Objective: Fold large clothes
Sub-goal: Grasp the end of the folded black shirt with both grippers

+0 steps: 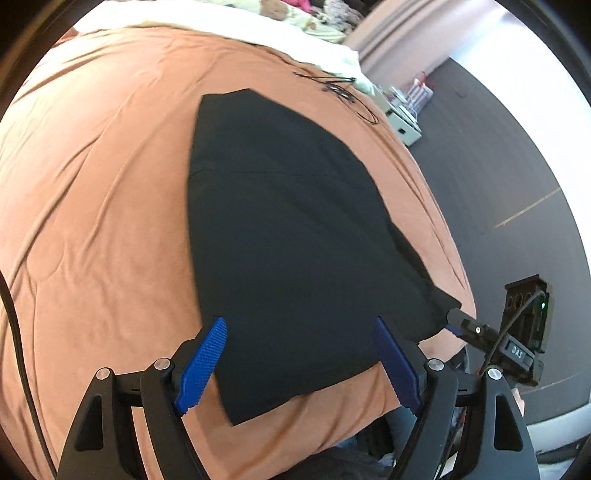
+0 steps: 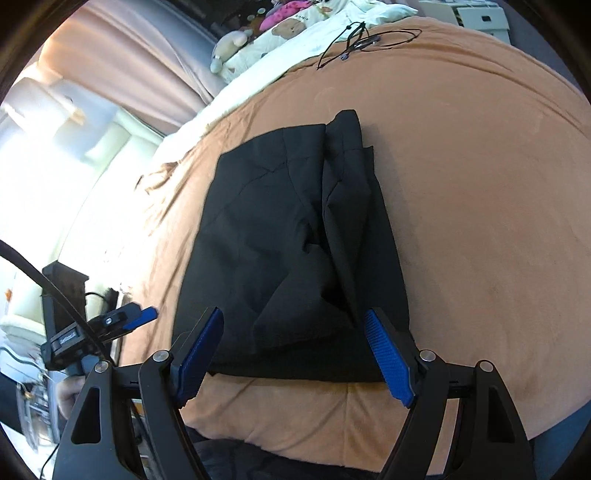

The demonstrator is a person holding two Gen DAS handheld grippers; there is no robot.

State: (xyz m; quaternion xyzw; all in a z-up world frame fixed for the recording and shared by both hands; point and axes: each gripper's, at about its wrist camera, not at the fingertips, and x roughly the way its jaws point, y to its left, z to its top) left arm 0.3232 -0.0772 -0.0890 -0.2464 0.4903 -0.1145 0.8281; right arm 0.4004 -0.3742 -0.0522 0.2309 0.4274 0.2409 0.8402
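Left wrist view: black garment (image 1: 288,229) lies smooth on the orange bedspread (image 1: 103,177). Right wrist view alone shows its bunched folds. Left gripper (image 1: 301,363) and right gripper (image 2: 295,356) both spread, empty.

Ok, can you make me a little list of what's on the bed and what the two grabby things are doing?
surface: bed with an orange blanket
clothing: black garment, folded into a long stack, lying flat on the blanket
left tool: open, holding nothing, above the near edge of the garment
right tool: open, holding nothing, above the near edge of the garment
also on the blanket: thin black cord at the far end
beyond the blanket: white bedding with teddy-bear print
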